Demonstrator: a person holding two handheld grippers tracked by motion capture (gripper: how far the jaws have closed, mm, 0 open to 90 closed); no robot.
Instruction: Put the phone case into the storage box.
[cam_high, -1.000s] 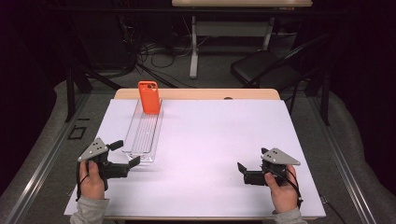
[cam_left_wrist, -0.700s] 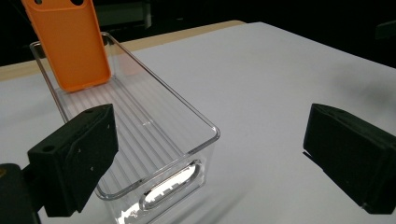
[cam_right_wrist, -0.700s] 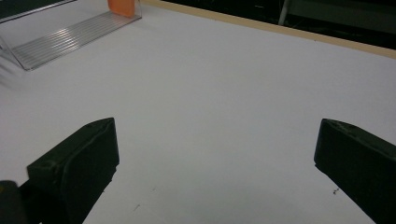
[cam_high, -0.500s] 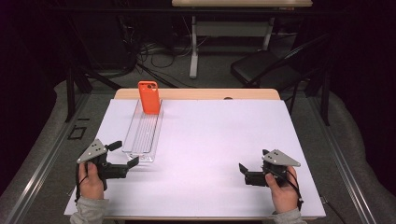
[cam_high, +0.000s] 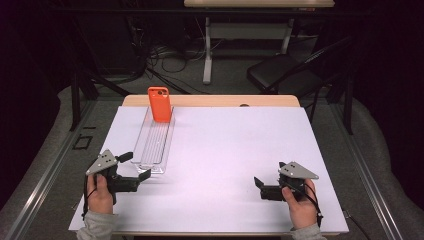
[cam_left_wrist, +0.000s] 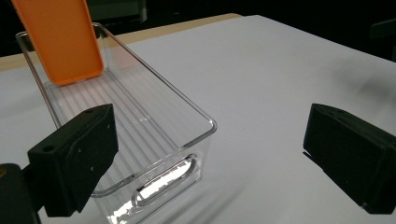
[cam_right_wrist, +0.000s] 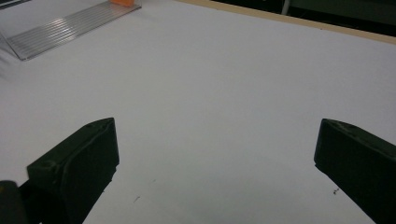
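A: While we hold both tools low at the near edge of the table (cam_high: 300, 150), what sits closest to us?

B: The clear tray (cam_high: 155, 142), a long narrow bin running near to far on the left side of the white sheet. Our left gripper (cam_high: 134, 170) is just beside its near end, jaws spread wide with nothing between them. In the left gripper view the tray's near wall (cam_left_wrist: 187, 154), with its slot handle, falls between the two jaws, one of which overlaps the tray's rim.

A: And the orange case (cam_high: 160, 104)?

B: It stands tilted in the tray's far end, leaning on the far wall; the left gripper view shows its lower edge resting on the ribbed floor (cam_left_wrist: 70, 42).

A: Our right gripper (cam_high: 260, 186)?

B: Near the right near corner, jaws also spread and holding nothing. It is well apart from the tray, which shows at the far left of the right gripper view (cam_right_wrist: 60, 28).

A: Room to move?

B: Between the tray's right wall and our right hand (cam_high: 300, 205) we have bare white sheet. The wooden far edge shows beyond the sheet.
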